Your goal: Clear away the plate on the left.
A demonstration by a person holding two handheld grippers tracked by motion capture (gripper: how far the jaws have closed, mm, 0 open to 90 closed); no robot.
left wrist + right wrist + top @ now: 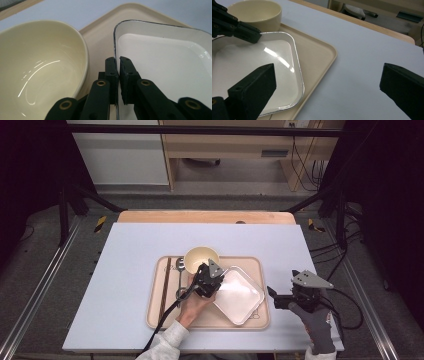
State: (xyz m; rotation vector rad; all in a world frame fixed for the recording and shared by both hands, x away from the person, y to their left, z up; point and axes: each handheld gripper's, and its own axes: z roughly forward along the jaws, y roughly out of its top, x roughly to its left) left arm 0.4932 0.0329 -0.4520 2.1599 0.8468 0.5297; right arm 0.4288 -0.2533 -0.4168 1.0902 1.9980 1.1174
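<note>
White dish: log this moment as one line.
left tongs: shut on white dish rim | right tongs: open, off tray | bowl: on tray

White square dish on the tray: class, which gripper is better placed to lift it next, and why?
Left. The left gripper is already closed on the white dish's rim; the right gripper sits open beside the tray, off the dish.
</note>
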